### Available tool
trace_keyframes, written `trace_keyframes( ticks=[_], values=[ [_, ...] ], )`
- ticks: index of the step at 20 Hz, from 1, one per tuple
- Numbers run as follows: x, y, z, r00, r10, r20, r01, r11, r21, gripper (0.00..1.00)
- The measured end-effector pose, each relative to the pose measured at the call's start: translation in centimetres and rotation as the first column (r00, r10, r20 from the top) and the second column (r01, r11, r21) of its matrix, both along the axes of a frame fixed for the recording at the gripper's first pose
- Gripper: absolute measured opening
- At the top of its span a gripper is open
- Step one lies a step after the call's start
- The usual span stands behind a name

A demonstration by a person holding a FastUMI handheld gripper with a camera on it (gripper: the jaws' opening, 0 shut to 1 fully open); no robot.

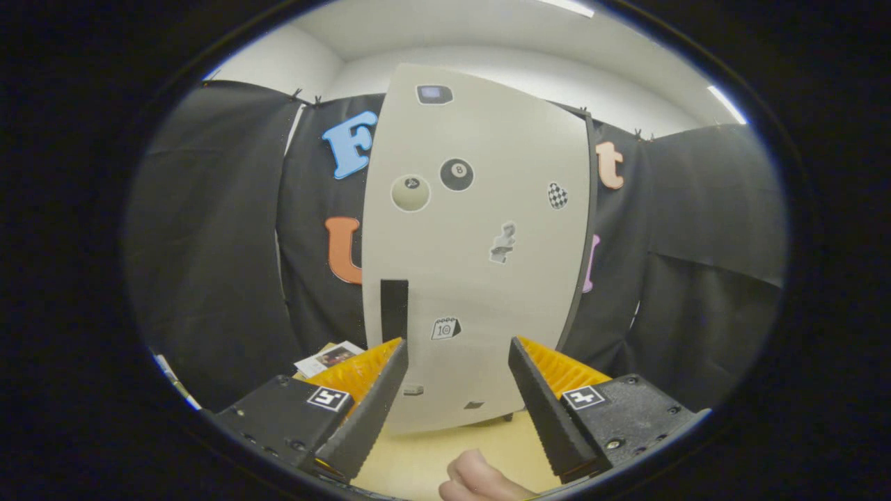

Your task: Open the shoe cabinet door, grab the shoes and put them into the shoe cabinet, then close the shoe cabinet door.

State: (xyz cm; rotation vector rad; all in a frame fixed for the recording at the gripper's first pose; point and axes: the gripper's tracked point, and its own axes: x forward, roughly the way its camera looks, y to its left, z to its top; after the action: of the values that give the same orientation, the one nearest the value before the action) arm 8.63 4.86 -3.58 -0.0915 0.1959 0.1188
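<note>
I see the shoe cabinet (480, 243) standing upright straight ahead of me on the pale worktop (418, 459), its tall light door facing me and lying flush against the body, so it reads as closed. Stickers dot the door panel, and a dark vertical handle (394, 309) sits low near its left edge, just beyond my left finger. I can make out no shoes on the bare worktop between me and the cabinet.

My tongs (458, 379) are spread wide and grip nothing; the lower part of the door shows in the gap between the fingers.

A closed door with no shoes outside fits two stages: the shoes may wait somewhere I cannot see with the door yet to be opened, or they may already be inside behind a door that has been shut. I cannot tell which.

For room: the handle side borders black cloth, with a small card or photo (328, 358) lying on the worktop beside the left finger. A person's hand (480, 480) rests on the worktop just below the fingers. The cloth wall hangs close behind and on both sides.
</note>
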Motion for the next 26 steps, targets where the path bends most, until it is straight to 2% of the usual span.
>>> trace_keyframes(
  ticks=[4, 8, 12, 16, 26],
  values=[
    [-3.6, -0.9, 0.9, 0.999, 0.012, -0.052, -0.008, 0.998, 0.064, 0.96],
    [-6.5, -2.1, 3.4, 1.000, 0.021, -0.007, -0.021, 0.997, 0.070, 0.96],
    [-8.7, -3.6, 4.3, 1.000, 0.002, 0.023, -0.003, 0.999, 0.041, 0.96],
    [-9.6, -4.2, 5.6, 0.998, -0.002, 0.067, 0.000, 1.000, 0.017, 0.96],
    [-10.5, -3.3, 6.8, 0.993, 0.054, 0.109, -0.058, 0.998, 0.033, 0.96]
  ],
)
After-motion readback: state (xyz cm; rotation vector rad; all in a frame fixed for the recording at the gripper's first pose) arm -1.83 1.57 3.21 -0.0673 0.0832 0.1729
